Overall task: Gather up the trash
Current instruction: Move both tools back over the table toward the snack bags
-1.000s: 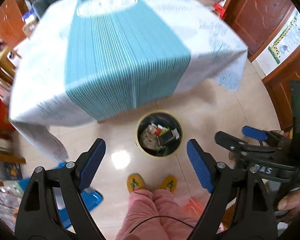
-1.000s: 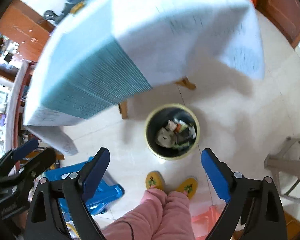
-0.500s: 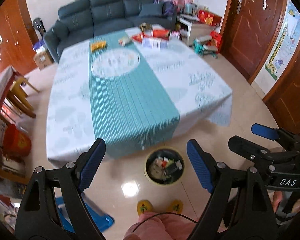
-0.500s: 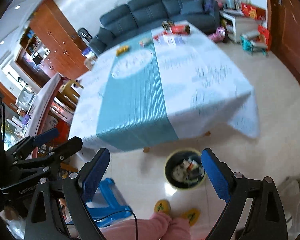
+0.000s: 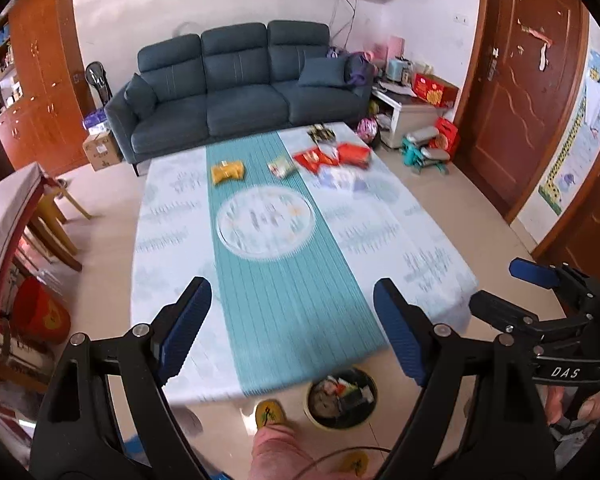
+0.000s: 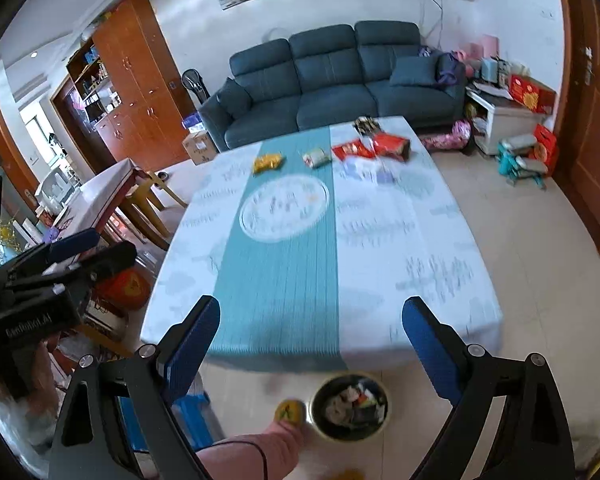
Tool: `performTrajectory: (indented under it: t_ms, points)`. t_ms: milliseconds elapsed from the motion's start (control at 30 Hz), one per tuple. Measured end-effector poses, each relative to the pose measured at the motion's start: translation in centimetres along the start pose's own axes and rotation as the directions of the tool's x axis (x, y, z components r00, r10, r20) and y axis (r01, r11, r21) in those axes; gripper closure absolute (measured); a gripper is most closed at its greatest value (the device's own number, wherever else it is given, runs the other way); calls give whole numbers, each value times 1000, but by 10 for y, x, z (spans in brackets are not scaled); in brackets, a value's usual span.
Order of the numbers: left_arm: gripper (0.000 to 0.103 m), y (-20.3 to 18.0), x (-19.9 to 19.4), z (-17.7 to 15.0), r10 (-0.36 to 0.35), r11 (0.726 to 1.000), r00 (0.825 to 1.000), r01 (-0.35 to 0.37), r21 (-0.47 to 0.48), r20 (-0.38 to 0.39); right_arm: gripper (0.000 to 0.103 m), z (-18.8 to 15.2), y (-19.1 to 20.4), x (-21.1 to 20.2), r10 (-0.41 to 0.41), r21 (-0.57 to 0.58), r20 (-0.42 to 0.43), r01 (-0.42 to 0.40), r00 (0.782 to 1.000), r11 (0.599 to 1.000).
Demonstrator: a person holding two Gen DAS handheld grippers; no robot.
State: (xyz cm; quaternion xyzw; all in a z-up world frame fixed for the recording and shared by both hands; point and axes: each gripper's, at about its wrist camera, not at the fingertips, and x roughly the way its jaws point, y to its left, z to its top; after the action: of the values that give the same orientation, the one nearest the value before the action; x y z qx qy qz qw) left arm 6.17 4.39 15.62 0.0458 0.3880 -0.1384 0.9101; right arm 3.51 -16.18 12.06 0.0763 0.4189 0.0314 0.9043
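Observation:
A round trash bin (image 5: 342, 399) holding wrappers stands on the floor at the near edge of the table; it also shows in the right wrist view (image 6: 351, 405). Trash lies at the table's far end: a yellow packet (image 5: 228, 172), a small pale packet (image 5: 281, 167), red packets (image 5: 332, 156), a dark wrapper (image 5: 321, 134) and pale wrappers (image 5: 342, 179). The right wrist view shows the yellow packet (image 6: 267, 162) and red packets (image 6: 374, 147) too. My left gripper (image 5: 292, 328) and right gripper (image 6: 311, 344) are both open and empty, held above the near table edge.
The table (image 5: 172, 248) has a white cloth with a teal runner (image 5: 284, 288). A dark blue sofa (image 5: 240, 84) stands behind it. A second table and chair (image 5: 24, 220) are at left, a wooden door (image 5: 528, 92) and floor clutter (image 5: 424, 148) at right. A blue stool (image 6: 192, 420) is near my feet.
Both views have tilted up from the bin on the floor to the whole table and room. The bin now sits at the bottom of both views. Both grippers stay open.

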Motion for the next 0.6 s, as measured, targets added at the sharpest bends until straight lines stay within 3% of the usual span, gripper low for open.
performTrajectory:
  t_ms: [200, 333, 500, 600]
  points:
    - [22, 64, 51, 84, -16, 995, 1000, 15, 103, 8, 10, 90, 11, 48, -1, 22, 37, 0, 999, 1000]
    - [22, 111, 112, 136, -46, 987, 998, 52, 152, -43, 20, 158, 18, 103, 15, 87, 12, -16, 1000, 996]
    - [22, 166, 219, 189, -115, 968, 973, 155, 199, -199, 24, 229, 27, 207, 33, 183, -90, -16, 995, 983]
    - [22, 188, 286, 203, -110, 958, 956, 175, 226, -274, 30, 256, 25, 280, 28, 228, -155, 8, 988, 974]
